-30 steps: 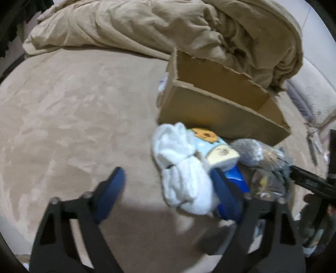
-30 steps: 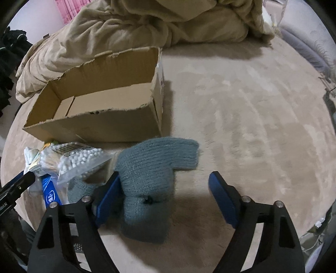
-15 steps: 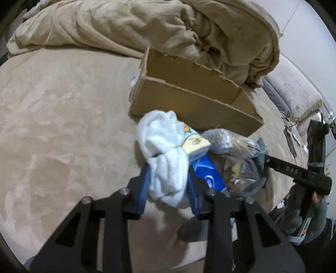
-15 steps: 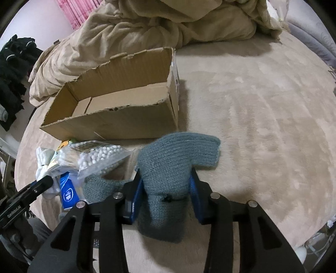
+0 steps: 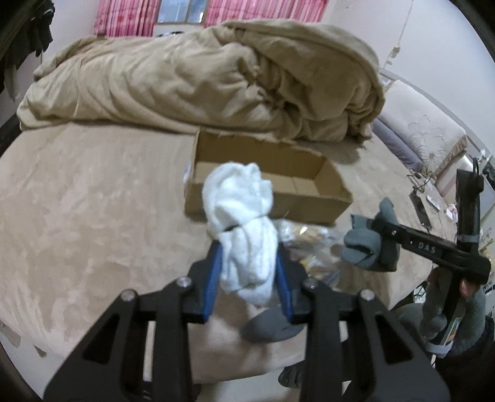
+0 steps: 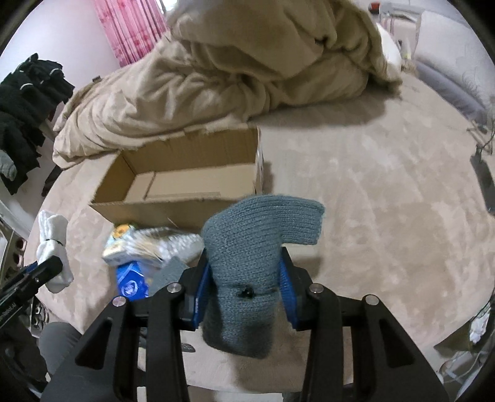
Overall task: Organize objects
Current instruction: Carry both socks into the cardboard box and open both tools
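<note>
Your left gripper [image 5: 249,272] has its jaws clamped on the white socks [image 5: 244,228]; your right gripper [image 6: 244,289] grips the grey sock [image 6: 250,247], box [image 6: 185,176] mid-frame.

The socks [image 5: 244,235] are white and the glove [image 6: 247,247] is grey-blue knit. The box [image 6: 185,173] is brown, the bed [image 6: 386,185] and blanket [image 5: 201,80] tan, the curtains [image 6: 130,27] pink.

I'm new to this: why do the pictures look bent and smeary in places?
Both views are fisheye, so the bed edge curves and corners go black. Left wrist view: the white socks are motion-smeared. Right wrist view: the snack packets blur, the grey socks stay sharper.
</note>
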Motion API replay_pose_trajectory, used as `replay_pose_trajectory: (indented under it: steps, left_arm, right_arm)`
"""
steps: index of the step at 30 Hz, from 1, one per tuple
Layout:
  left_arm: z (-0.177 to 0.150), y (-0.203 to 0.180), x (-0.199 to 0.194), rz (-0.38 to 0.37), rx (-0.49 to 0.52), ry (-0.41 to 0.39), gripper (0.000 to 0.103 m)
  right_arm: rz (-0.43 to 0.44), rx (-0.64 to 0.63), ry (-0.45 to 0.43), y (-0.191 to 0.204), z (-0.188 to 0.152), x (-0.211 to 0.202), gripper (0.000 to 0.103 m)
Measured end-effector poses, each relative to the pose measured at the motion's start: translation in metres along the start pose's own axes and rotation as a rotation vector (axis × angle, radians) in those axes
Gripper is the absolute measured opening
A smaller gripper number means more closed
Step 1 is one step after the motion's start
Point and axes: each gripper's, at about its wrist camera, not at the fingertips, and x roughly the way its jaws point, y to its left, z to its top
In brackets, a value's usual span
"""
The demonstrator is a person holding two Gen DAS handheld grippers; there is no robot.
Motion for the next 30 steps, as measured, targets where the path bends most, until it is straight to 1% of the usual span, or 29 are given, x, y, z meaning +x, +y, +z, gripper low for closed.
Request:
replay_pose_trajectory:
  steps: [4, 8, 13, 16, 21, 24, 30]
  left_arm:
    - [0.017, -0.011, -0.01, -0.018, 0.021, -0.025, 0.034]
    - [0.03, -0.019, -0.015, -0.02, 0.057, -0.04, 0.034]
    - [0.052, -0.032, -0.001, -0.012, 0.091, -0.047, 0.034]
    - [0.063, -0.041, 0.011, -0.022, 0.109, -0.051, 0.034]
    - [0.082, -0.051, 0.045, -0.057, 0.12, -0.038, 0.035]
    - [0.088, -0.052, 0.072, -0.107, 0.11, -0.016, 0.035]
    - [0.094, -0.054, 0.118, -0.131, 0.104, 0.023, 0.035]
  right_arm:
    - [0.005, -0.025, -0.052, 0.004, 0.014, -0.02, 0.042]
    - [0.012, -0.056, -0.093, 0.01, 0.033, -0.029, 0.042]
    - [0.015, -0.085, -0.13, 0.015, 0.062, -0.027, 0.042]
    - [0.015, -0.102, -0.142, 0.018, 0.077, -0.021, 0.042]
    - [0.006, -0.13, -0.126, 0.02, 0.093, 0.002, 0.042]
    - [0.009, -0.128, -0.108, 0.016, 0.098, 0.02, 0.042]
    - [0.009, -0.115, -0.052, 0.008, 0.101, 0.065, 0.042]
